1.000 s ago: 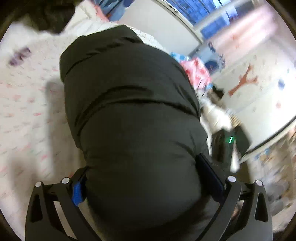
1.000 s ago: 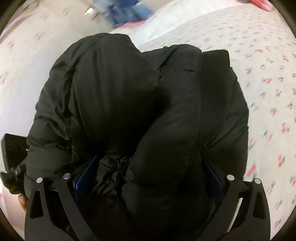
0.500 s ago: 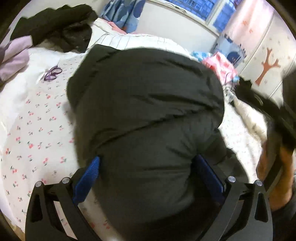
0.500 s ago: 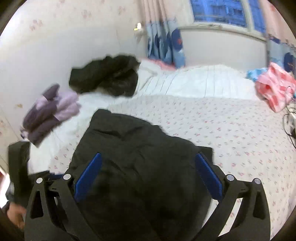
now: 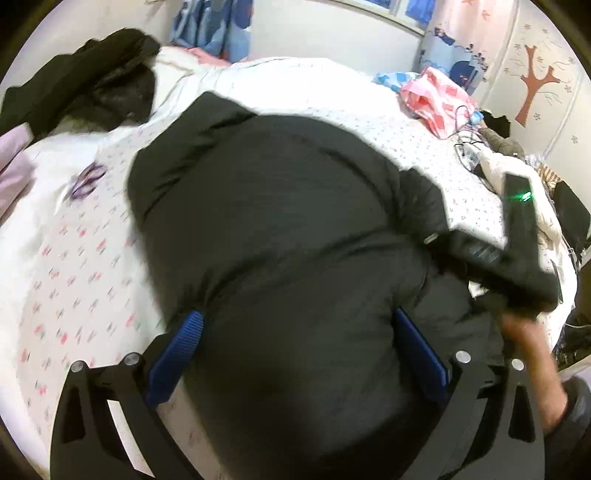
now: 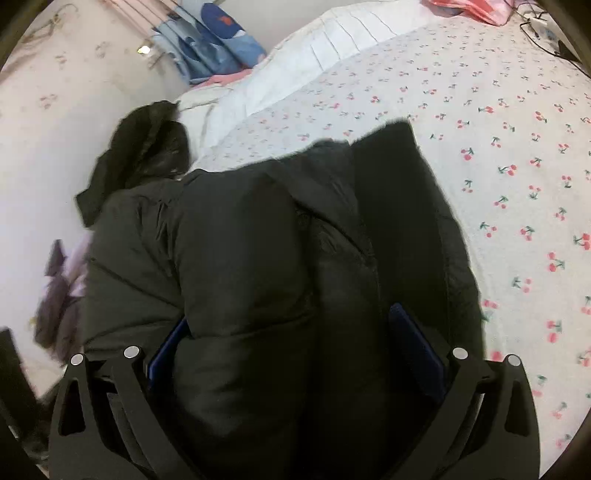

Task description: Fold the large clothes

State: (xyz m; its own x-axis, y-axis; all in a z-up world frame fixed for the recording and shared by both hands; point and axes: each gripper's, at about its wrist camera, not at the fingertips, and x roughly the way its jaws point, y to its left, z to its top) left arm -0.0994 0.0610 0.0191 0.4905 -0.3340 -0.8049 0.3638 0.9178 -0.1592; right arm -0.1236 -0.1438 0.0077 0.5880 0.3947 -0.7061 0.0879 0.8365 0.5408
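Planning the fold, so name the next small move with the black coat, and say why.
Probably lower the coat flat onto the bed. Both sets of tongs, left and right, have bulky padding bunched between their fingers, and the coat looks humped, not spread.

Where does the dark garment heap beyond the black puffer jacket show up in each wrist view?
Left wrist: dark garment heap at top left, on the bed's far edge.
Right wrist: left of centre, by the wall.
Shared landmark: blue patterned curtain.
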